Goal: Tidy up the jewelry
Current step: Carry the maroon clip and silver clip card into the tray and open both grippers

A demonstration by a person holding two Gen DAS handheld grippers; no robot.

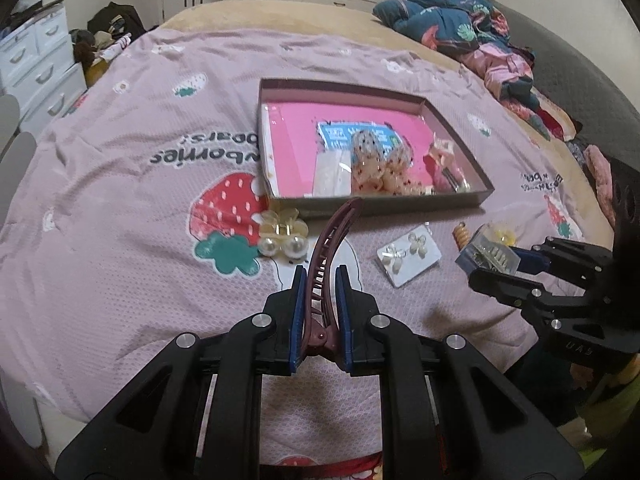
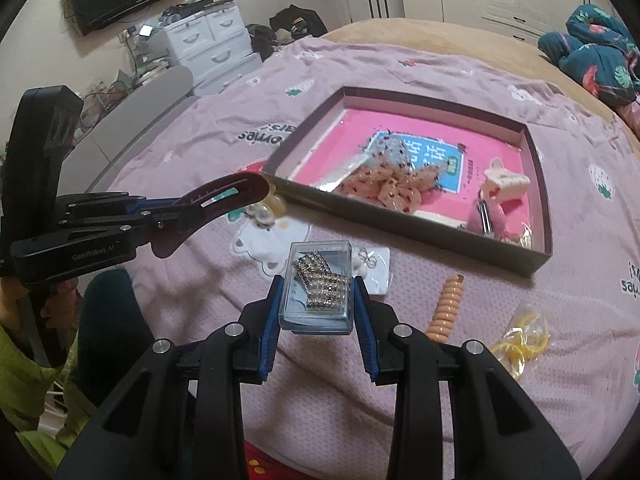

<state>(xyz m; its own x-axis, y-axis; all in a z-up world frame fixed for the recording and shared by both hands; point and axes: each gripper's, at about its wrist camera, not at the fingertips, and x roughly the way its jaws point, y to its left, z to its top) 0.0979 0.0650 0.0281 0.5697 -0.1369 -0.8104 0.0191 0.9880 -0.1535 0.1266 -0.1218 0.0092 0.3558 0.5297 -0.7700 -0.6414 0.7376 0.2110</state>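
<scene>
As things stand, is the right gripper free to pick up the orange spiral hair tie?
Probably not yet: the right gripper is shut on the clear box. The hair tie lies uncovered just beside it on the bedspread, so the path looks free once the box is set down.

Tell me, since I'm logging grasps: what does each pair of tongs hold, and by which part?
Left tongs pinch the maroon hair clip near its hinge end. Right tongs clamp the clear rhinestone box by its two sides.

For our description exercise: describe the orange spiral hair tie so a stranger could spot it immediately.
Start at the shallow brown box on the pink strawberry bedspread. Just in front of it lies the orange spiral hair tie, beside a bag of yellow hair bands. It alone is a stretched, ridged coil.
</scene>
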